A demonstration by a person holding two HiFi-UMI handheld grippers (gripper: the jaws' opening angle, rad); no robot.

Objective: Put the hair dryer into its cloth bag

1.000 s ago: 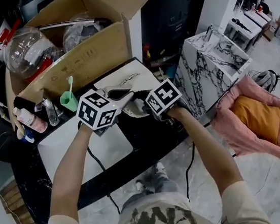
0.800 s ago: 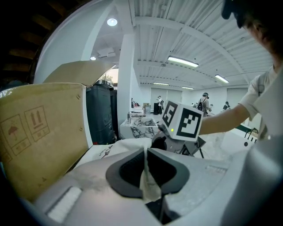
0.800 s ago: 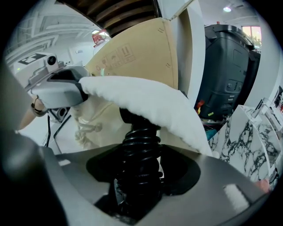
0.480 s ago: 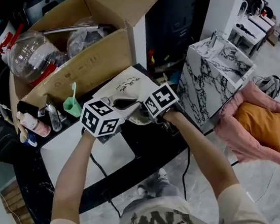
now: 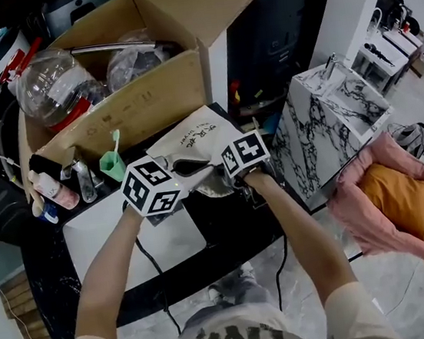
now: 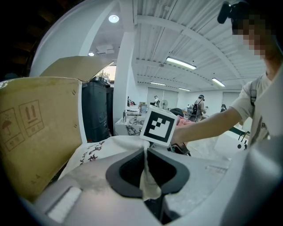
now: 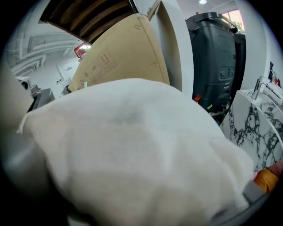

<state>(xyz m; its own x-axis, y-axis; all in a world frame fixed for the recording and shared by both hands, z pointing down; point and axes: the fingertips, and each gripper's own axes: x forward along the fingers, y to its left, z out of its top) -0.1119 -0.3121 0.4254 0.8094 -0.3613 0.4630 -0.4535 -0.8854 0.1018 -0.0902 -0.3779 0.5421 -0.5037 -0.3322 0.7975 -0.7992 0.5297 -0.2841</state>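
Over the black counter [image 5: 230,220], head view: we note both tools meeting at the mouth of the cloth bag [image 5: 192,135], which lies just before the cardboard box [image 5: 134,105]. The left gripper [image 5: 171,168] sits at the bag's left rim and the right gripper [image 5: 224,172] at its right. Between them is a dark curved shape [image 5: 188,162]. We judge it to be either the hair dryer going in or the shadowed opening, and we cannot settle which. Left gripper view: the dark pads [image 6: 128,170] are pressed together on a thin fold of the bag's rim, and the printed cloth spreads beyond them. Right gripper view: pale, bulging cloth fills the frame and covers the jaws, so we cannot tell whether they are apart or closed. We read the bulge as the dryer largely inside. To do the step well, we would hold the left pinch firm and lifted so the mouth stays wide, then draw the right rim over the load rather than shove it. Thin cables [image 5: 151,262] hang off the counter edge, and whose they are is unclear. The bag's far end is cut off behind the tools.
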